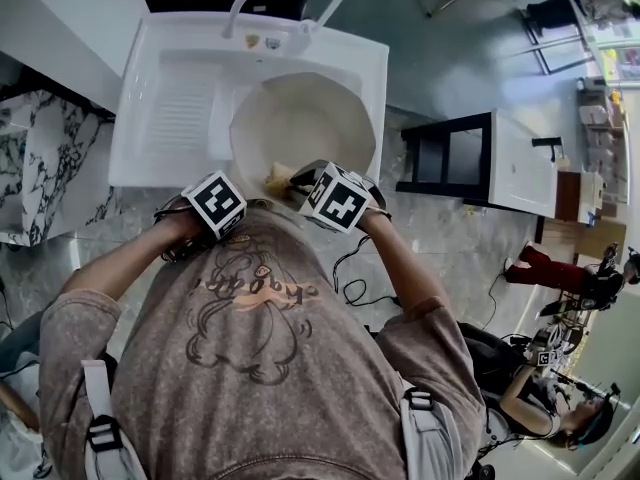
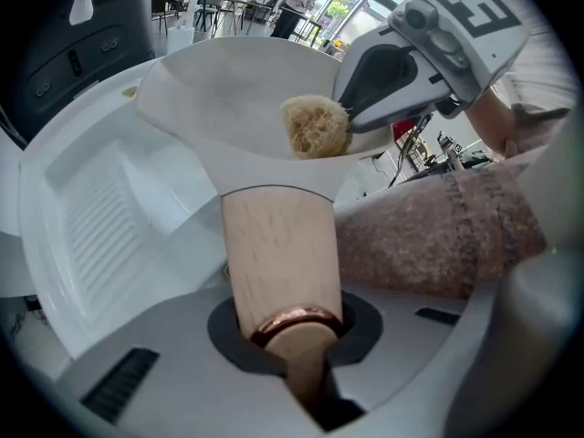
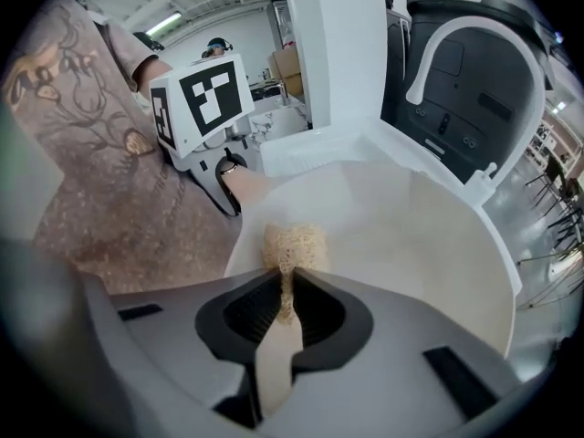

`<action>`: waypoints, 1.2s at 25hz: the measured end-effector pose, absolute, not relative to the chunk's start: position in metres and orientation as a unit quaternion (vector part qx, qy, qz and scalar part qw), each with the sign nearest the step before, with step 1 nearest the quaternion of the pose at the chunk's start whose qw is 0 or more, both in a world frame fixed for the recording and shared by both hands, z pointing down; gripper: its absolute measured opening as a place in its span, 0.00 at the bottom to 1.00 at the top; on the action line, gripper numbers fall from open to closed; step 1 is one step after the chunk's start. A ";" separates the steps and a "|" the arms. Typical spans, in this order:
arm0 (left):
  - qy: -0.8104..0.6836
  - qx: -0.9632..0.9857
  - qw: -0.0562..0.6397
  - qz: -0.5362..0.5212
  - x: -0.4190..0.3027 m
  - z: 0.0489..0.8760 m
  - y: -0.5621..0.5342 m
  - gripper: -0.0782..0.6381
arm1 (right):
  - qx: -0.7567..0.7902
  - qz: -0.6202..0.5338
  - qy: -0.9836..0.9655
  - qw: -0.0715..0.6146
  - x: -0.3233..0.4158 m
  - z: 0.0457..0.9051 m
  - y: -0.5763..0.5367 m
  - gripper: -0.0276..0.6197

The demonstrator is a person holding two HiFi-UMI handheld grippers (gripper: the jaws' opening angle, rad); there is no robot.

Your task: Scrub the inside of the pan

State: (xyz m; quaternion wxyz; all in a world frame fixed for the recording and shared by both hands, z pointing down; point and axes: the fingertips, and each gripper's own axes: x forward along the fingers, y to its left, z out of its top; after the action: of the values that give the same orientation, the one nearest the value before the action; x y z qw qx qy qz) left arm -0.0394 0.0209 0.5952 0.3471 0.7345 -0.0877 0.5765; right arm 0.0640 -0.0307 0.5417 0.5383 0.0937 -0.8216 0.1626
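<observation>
While inside pan [image 3: 411, 235], sponge [image 3: 294, 243] in right gripper [image 3: 285, 292].

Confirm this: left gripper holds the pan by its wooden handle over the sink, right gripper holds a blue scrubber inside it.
Not blue. The scrubber is pale tan, as the right gripper view shows. The rest stands: the left gripper holds the pan by its wooden handle over the sink, the right gripper holds the scrubber inside.
</observation>
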 end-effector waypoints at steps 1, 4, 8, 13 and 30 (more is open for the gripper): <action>-0.088 0.733 0.347 0.578 -0.040 0.595 0.022 0.16 | 0.087 0.164 -0.825 0.534 0.057 0.543 -0.030 0.12; -0.087 0.731 0.345 0.582 -0.041 0.594 0.023 0.16 | 0.077 0.166 -0.833 0.522 0.039 0.549 -0.034 0.12; -0.086 0.730 0.343 0.584 -0.042 0.592 0.025 0.16 | 0.076 0.167 -0.842 0.507 0.020 0.551 -0.043 0.12; -0.090 0.728 0.351 0.582 -0.044 0.593 0.027 0.16 | 0.088 0.157 -0.844 0.505 0.008 0.556 -0.057 0.12; -0.085 0.732 0.348 0.580 -0.045 0.595 0.029 0.16 | 0.182 0.139 -0.842 0.488 -0.008 0.568 -0.132 0.12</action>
State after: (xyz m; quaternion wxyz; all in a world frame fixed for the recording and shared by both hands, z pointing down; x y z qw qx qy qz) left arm -0.0450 0.0287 0.5950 0.3482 0.7317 -0.0853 0.5798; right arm -0.0077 -0.1323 0.5679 0.4880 0.1818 -0.8424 0.1386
